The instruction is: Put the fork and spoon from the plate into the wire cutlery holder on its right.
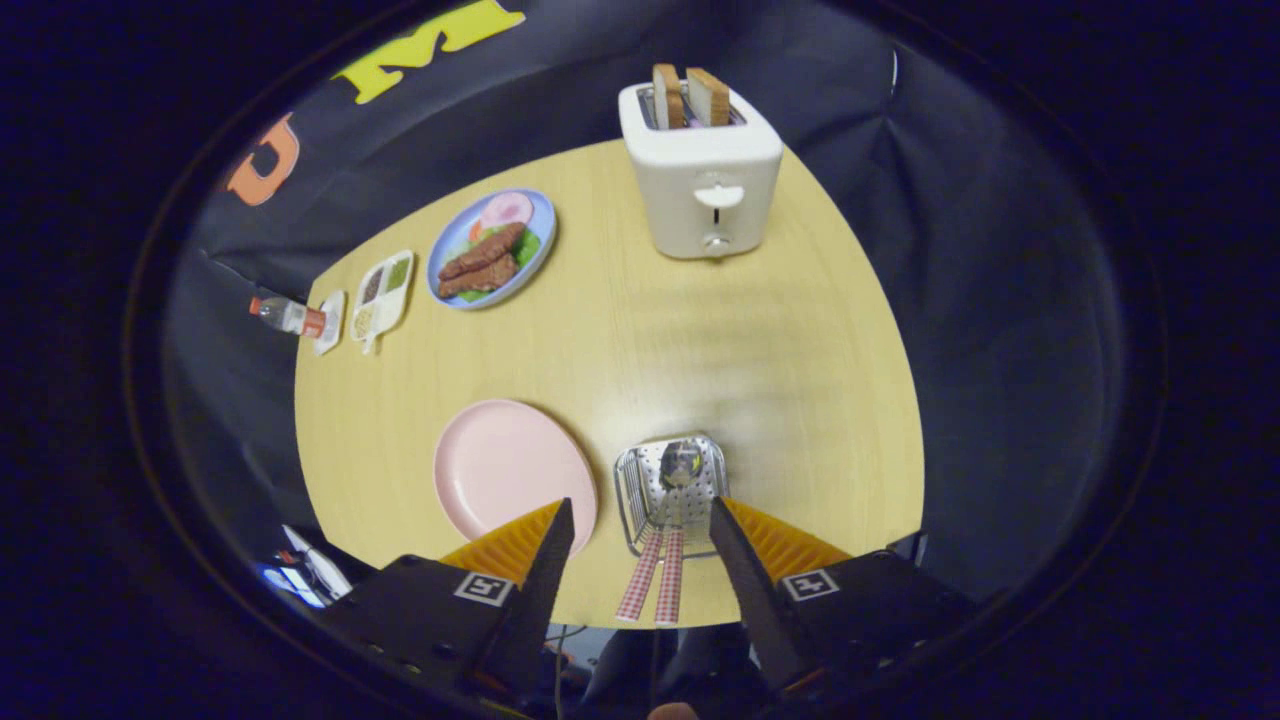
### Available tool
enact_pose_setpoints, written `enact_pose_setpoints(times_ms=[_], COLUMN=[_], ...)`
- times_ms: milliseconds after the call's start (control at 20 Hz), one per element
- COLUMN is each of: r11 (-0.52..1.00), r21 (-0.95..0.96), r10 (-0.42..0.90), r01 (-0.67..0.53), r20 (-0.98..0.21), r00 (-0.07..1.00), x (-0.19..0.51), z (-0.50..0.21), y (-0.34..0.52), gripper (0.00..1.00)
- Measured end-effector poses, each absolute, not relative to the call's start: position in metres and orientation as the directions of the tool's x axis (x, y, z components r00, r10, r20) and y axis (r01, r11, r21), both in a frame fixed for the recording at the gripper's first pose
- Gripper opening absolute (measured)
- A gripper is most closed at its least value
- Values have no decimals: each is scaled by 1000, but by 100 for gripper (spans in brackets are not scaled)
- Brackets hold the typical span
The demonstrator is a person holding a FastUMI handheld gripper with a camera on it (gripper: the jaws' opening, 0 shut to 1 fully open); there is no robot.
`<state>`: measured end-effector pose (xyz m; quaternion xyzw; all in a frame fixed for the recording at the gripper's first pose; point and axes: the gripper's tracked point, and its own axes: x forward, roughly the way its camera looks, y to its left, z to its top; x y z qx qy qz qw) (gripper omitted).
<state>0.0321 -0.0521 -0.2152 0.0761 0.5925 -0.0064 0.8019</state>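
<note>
The wire cutlery holder (pixel 668 490) stands on the wooden table just ahead of my fingers, to the right of the pink plate (pixel 505 465). Inside the holder stand two pieces of cutlery with red-and-white checked handles, the spoon (pixel 672 560) and the fork (pixel 641 574), heads down and handles sticking up toward me between my fingers. The spoon's bowl (pixel 681 463) shows at the holder's bottom. The pink plate is bare. My gripper (pixel 640 520) is open, its fingers standing apart on either side of the handles without touching them.
A white toaster (pixel 703 175) with two bread slices stands at the table's far side. A blue plate of food (pixel 492 250), a small divided dish (pixel 382 292) and a lying bottle (pixel 288 315) sit at the far left. The table's near edge runs just under the handles.
</note>
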Motion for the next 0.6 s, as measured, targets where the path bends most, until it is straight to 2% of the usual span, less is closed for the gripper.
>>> enact_pose_setpoints(times_ms=[50,150,350,600], r11=[987,986,984,981], r21=[127,139,162,194], r10=[85,80,72,80], r01=[95,92,79,31], r20=[-930,-879,-754,-539], r00=[358,470,652,838], x=[38,48,52,39], z=[-205,-189,-149,-93], y=[-50,-48,-41,-27], gripper=[86,91,95,95])
